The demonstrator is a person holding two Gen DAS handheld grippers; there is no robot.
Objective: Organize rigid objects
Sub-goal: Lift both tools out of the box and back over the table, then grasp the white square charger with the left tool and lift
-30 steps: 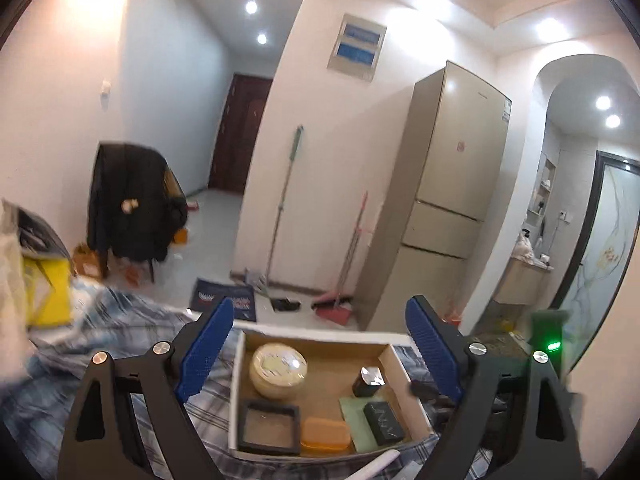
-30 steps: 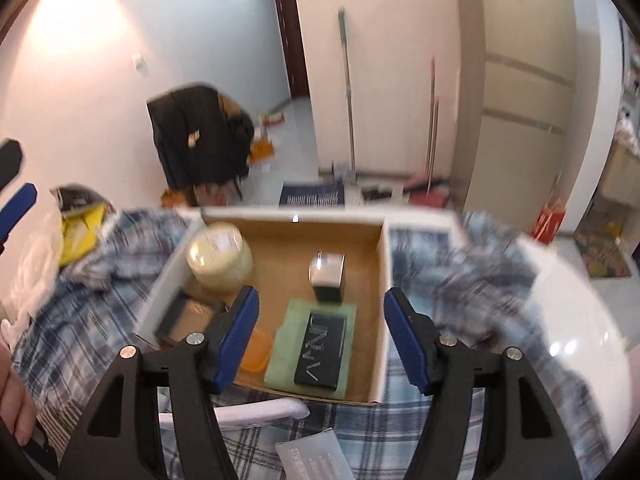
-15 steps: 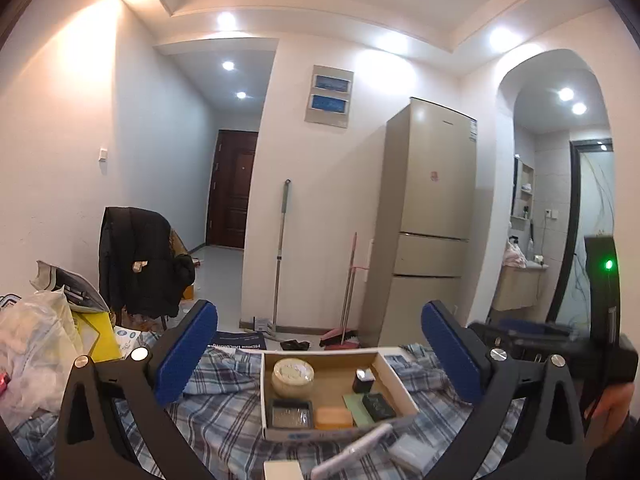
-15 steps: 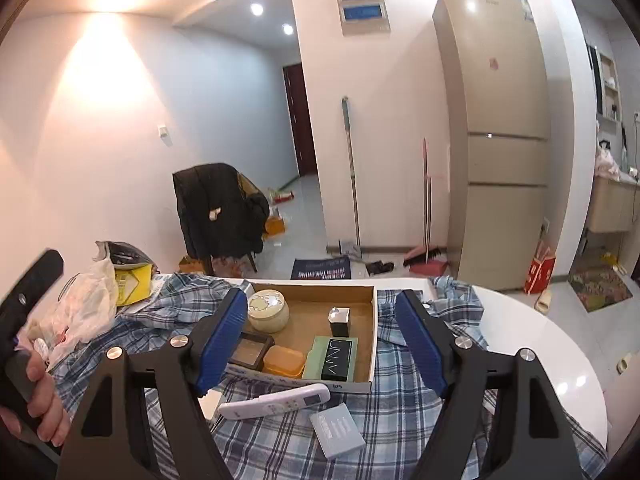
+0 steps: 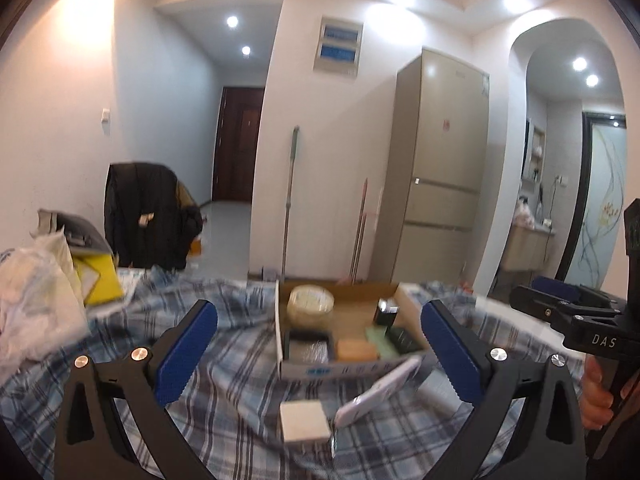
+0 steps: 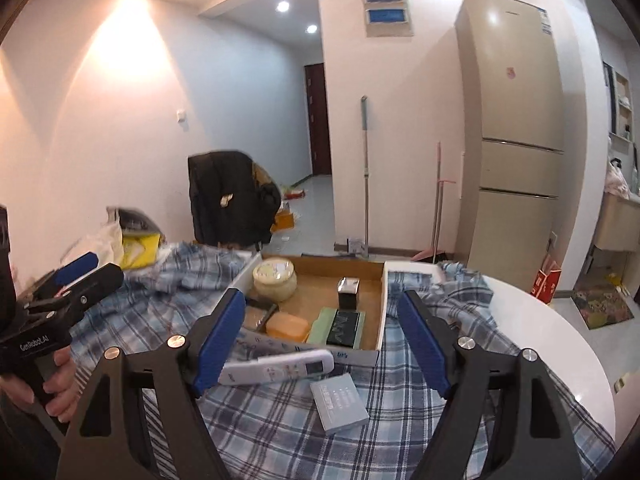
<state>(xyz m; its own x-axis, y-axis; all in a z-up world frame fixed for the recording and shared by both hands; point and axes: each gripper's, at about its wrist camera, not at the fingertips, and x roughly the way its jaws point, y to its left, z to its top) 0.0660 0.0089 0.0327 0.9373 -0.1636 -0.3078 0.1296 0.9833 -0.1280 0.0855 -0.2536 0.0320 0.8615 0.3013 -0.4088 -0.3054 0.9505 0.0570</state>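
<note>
Both hand-held grippers hang above the near edge of the tabletop with their blue pads spread wide and nothing between them: the left hand-held gripper (image 5: 318, 346) and the right hand-held gripper (image 6: 322, 338). The cardboard box (image 6: 381, 312) sits on the plaid cloth (image 6: 276, 416) toward the far edge, holding a round cream jar (image 6: 275, 278), an orange case (image 6: 288, 328), a black box on a green pad (image 6: 343, 327) and a small dark cube (image 6: 348, 292). Just outside the box's near wall lies a white remote (image 6: 280, 366). The right wrist view alone shows clearly a flat grey-blue box (image 6: 339, 402) beside it and the bare white tabletop (image 6: 560, 340) at the right edge. Only the left wrist view shows a small white square box (image 5: 305, 420) nearest the camera, beside the remote's near end.
</note>
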